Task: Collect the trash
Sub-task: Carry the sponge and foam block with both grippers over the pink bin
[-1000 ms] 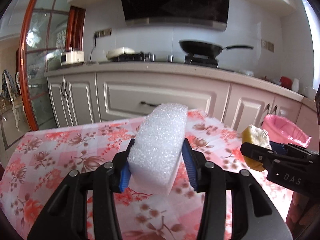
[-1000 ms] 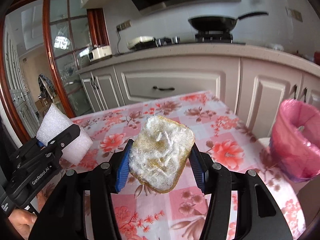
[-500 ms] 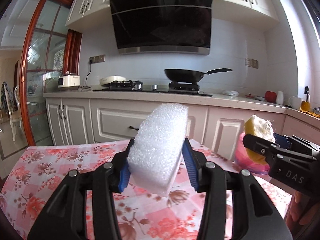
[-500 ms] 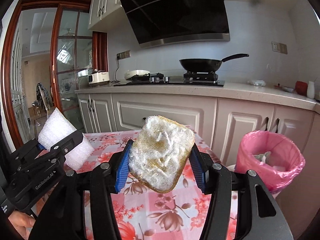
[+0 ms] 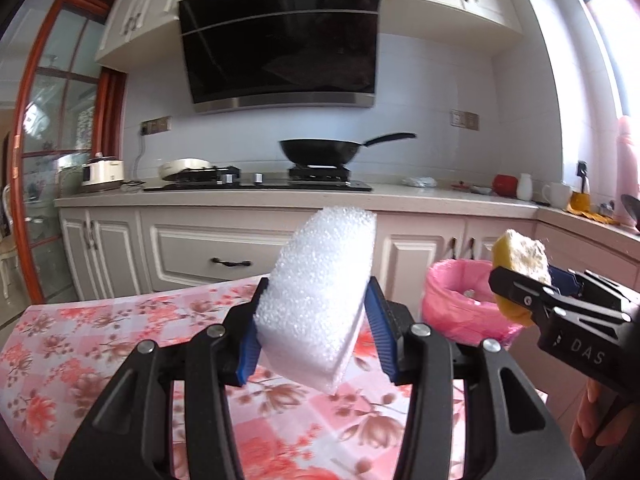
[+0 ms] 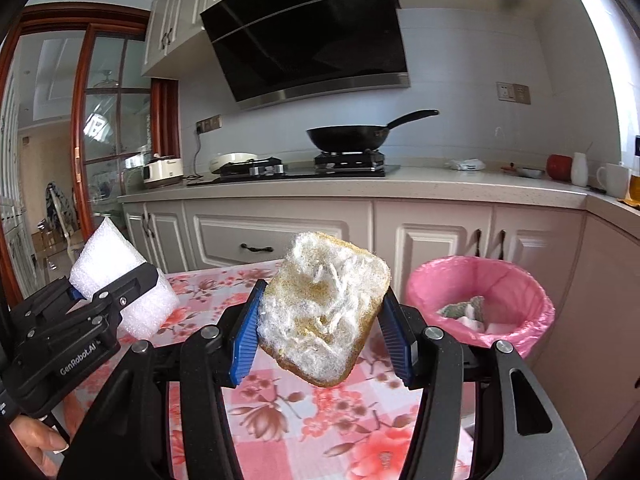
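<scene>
Both wrist views face the stove counter [image 5: 280, 194] across the table [image 6: 304, 420]; each glimpses the other.

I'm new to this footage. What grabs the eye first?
A white foam block clamped in the left hand-held gripper, raised above the floral tablecloth. Beside it, the right hand-held gripper grips a worn yellow scouring sponge, near the pink-lined trash bin on the right.

One foam block [image 5: 320, 296], one worn sponge [image 6: 324, 312], one pink bin [image 6: 480, 300], one pan [image 5: 320, 150].

White foam block [image 5: 320, 296], yellow sponge [image 6: 324, 312] — pink bin liner [image 6: 480, 296], red-floral tablecloth [image 5: 100, 344]
</scene>
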### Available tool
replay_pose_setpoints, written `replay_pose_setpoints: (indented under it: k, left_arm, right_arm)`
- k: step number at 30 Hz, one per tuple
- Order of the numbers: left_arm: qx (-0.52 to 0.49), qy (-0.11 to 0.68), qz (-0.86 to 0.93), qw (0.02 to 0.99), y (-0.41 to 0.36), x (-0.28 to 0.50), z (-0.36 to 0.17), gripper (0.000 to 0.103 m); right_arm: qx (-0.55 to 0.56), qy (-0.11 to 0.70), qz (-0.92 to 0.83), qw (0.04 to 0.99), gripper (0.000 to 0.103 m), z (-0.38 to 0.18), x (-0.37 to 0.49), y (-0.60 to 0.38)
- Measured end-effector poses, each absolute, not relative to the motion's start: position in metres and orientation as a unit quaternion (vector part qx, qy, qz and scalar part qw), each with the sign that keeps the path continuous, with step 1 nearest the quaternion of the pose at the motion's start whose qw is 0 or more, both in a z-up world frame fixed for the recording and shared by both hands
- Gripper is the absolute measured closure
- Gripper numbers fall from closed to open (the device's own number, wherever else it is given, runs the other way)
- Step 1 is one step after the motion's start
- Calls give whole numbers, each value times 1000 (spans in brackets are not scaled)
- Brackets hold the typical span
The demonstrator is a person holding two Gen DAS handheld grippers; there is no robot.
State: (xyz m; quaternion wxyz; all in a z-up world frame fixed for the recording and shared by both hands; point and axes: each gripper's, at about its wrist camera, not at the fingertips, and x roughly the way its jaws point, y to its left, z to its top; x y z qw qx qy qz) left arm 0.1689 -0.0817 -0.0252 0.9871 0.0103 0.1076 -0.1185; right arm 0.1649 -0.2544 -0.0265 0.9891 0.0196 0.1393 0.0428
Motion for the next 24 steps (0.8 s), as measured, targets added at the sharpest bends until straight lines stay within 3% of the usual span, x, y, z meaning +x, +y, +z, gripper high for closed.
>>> replay_pose_setpoints:
  k: [24]
  left_arm:
    - [29,130,-245,960,-221,278,-37,57]
  right_arm:
    - [26,166,-72,983,51,-46,232,-388]
